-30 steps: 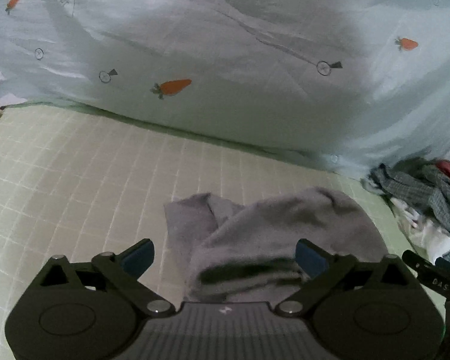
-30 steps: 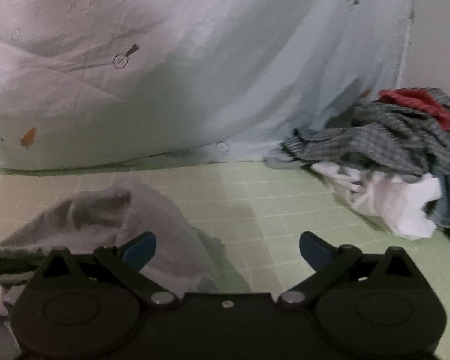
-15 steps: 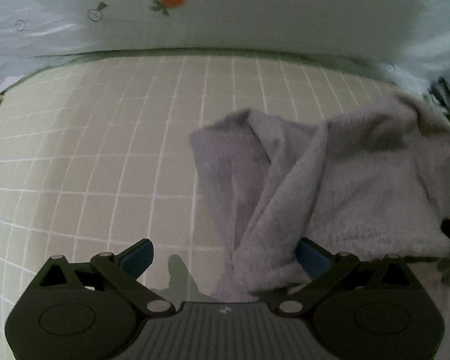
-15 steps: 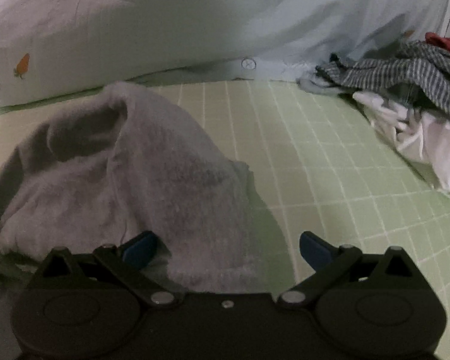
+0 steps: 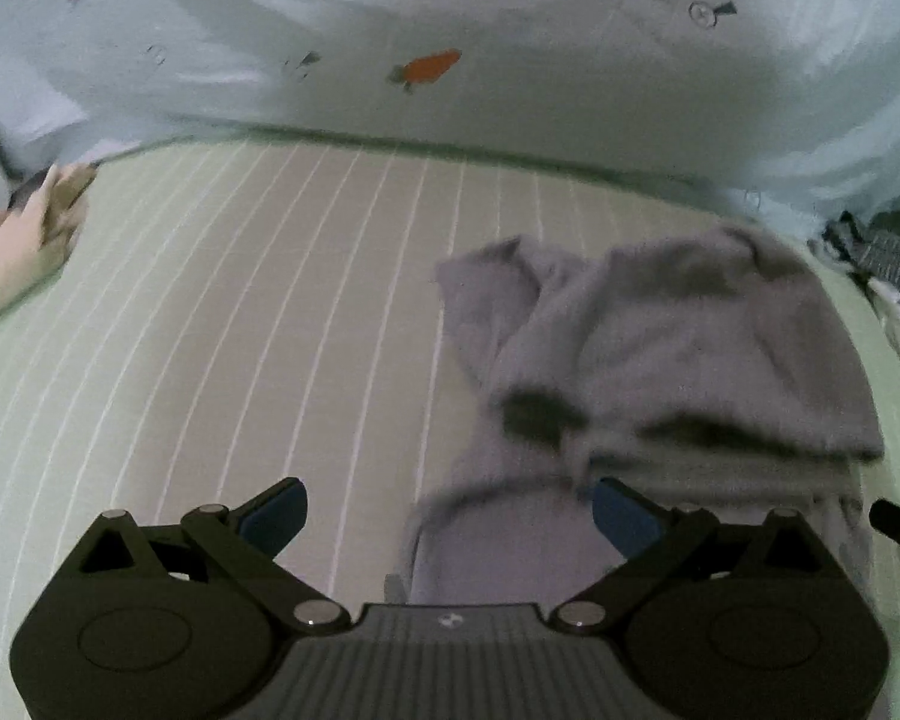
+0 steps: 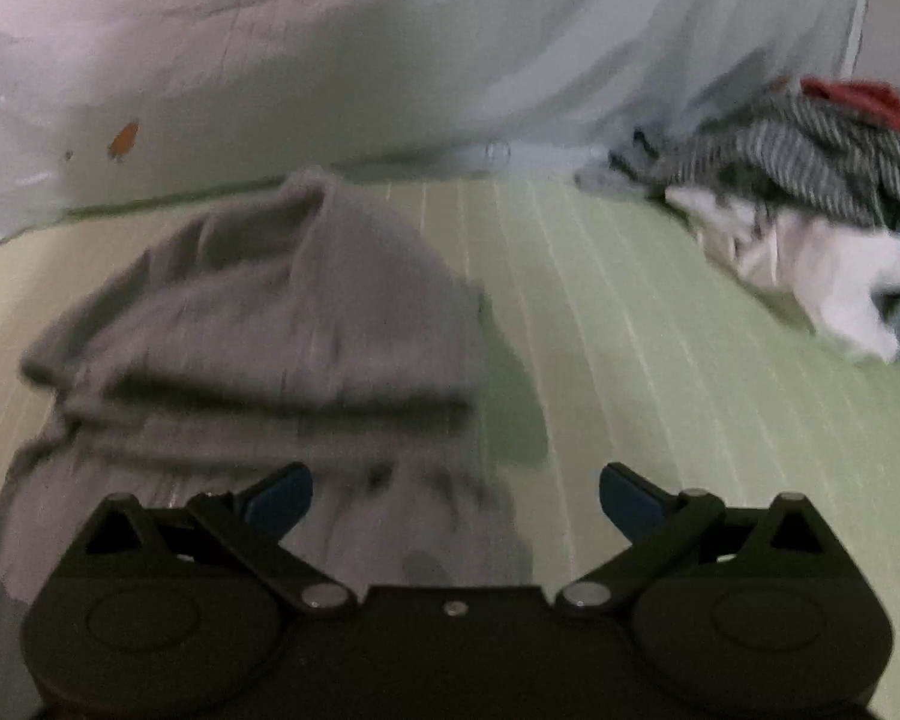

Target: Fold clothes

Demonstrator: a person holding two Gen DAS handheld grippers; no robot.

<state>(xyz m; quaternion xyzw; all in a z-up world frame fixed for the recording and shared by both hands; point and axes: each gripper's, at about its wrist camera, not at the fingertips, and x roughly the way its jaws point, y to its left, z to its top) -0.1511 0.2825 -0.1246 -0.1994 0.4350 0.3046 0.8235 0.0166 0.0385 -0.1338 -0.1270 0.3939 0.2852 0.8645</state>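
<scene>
Grey garment (image 5: pixel 660 360) before both wide-open, empty hand-held grippers (image 5: pixel 450 516) (image 6: pixel 456 495); clothes pile (image 6: pixel 810 192) clearer rightward.

The garment (image 5: pixel 660 354) is plain grey. The sheet (image 5: pixel 210 360) under it is pale green with thin white lines. The quilt (image 5: pixel 510 30) behind is light blue with small orange carrots. In the pile of clothes (image 6: pixel 810 198) there is a grey-and-white striped cloth, a white one and a red one. The gripper fingertips (image 6: pixel 279 495) are blue on black arms.
</scene>
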